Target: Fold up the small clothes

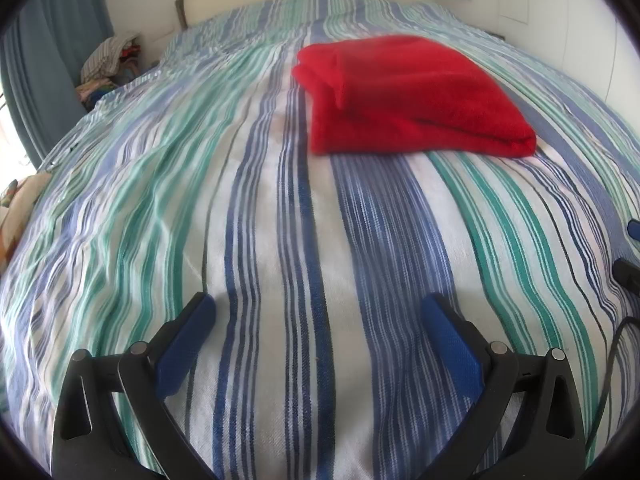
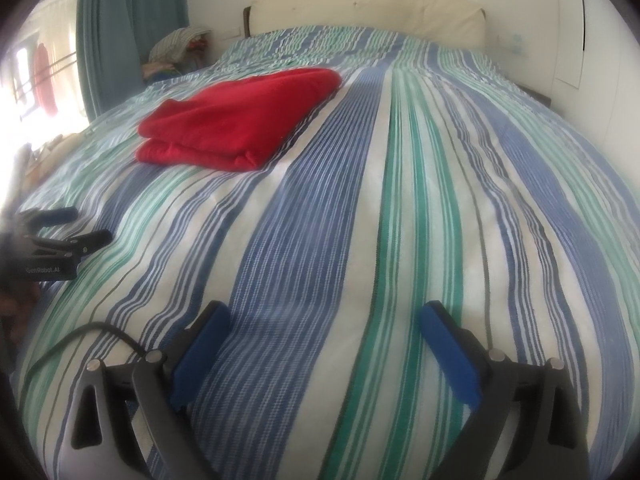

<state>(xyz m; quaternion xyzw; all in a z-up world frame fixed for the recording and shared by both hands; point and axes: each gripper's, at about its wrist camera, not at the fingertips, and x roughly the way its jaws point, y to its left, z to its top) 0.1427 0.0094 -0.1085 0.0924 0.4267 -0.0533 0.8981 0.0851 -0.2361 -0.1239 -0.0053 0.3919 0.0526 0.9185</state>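
Nearest, the left gripper (image 1: 318, 312) hovers over the striped bedspread (image 1: 280, 240), its two blue fingers (image 1: 186, 344) spread wide with nothing between them. The right gripper (image 2: 324, 320) hangs beside it on the right, fingers (image 2: 450, 354) just as wide and empty. A thin black cable (image 2: 80, 332) trails across the cover between the two.

Farther up the bed, about midway, lies one red garment (image 1: 404, 96), a little right of the left gripper's line and well left of the right gripper's. It rests flat on the bedspread, well apart from both grippers, and looks already folded into a thick rectangular bundle of several layers.

The fabric appears fleecy and soft, so it is likely light, limp and not fragile; it would sag if lifted by one corner, and the layers could slide apart. The safest hold is probably along the near folded edge (image 2: 200, 158), pinching all layers together, one gripper near each end.

Beyond it, a cream headboard (image 2: 368, 10) stands against the far wall. At the far left, a heap of clothes (image 1: 110, 64) sits beside the bed, next to a blue curtain (image 2: 132, 20).

Count: one red garment, two grippers, one cable, one heap of clothes.
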